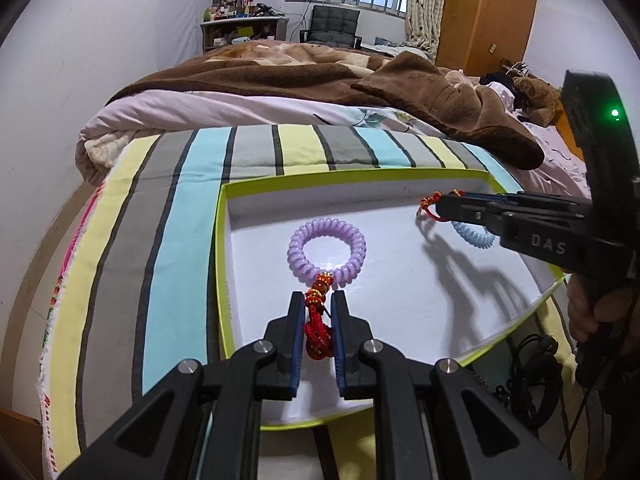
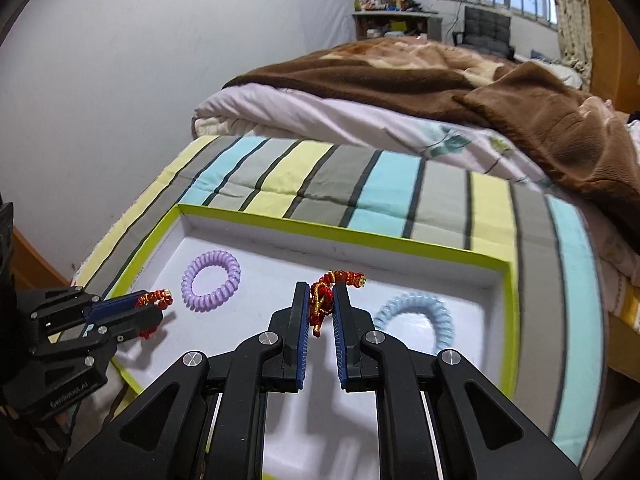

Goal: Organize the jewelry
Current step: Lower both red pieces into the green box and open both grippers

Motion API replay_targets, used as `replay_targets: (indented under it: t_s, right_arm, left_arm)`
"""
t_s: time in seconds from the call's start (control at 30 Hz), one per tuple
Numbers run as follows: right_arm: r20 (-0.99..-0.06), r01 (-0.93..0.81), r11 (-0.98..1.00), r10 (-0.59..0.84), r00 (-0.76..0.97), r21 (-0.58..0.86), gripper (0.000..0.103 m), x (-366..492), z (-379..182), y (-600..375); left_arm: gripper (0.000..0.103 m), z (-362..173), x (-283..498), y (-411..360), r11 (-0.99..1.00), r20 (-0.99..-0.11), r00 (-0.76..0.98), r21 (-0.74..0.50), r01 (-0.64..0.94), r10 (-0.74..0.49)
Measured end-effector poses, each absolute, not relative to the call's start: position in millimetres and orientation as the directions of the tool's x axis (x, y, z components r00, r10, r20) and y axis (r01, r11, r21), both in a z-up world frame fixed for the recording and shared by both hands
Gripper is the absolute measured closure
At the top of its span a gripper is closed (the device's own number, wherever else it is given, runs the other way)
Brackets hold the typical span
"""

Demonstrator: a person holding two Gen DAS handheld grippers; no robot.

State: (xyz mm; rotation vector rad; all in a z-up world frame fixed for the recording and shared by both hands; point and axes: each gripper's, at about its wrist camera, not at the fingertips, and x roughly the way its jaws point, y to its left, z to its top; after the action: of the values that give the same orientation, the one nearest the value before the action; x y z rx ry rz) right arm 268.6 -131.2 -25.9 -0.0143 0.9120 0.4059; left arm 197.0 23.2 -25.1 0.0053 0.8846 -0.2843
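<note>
A shallow white box with a lime-green rim (image 1: 222,248) (image 2: 340,234) lies on a striped cloth. A purple coil bracelet (image 1: 326,251) (image 2: 211,287) and a light blue coil bracelet (image 1: 472,236) (image 2: 416,314) lie inside it. My left gripper (image 1: 318,300) (image 2: 154,308) is shut on a red and gold beaded cord (image 1: 318,322) (image 2: 154,299), just in front of the purple bracelet. My right gripper (image 2: 322,292) (image 1: 438,204) is shut on a second red and gold beaded cord (image 2: 323,298) (image 1: 430,202), above the box floor left of the blue bracelet.
The striped cloth (image 1: 180,220) (image 2: 400,196) covers the end of a bed with a brown blanket (image 1: 320,76) (image 2: 440,76). A white wall is at the left. A desk, a chair and a wooden wardrobe (image 1: 488,12) stand at the far end.
</note>
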Motion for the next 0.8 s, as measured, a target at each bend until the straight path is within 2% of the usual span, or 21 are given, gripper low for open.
replay_targets:
  t_s: [0.8]
  right_arm:
    - [-0.809,-0.325,0.935,0.301,0.505,0.144,0.091,280.4,-43.0,-123.8]
  left_arm:
    - [0.089,-31.3,201.0,23.0,0.958,-0.771,0.581,-0.133,0.255,-0.261]
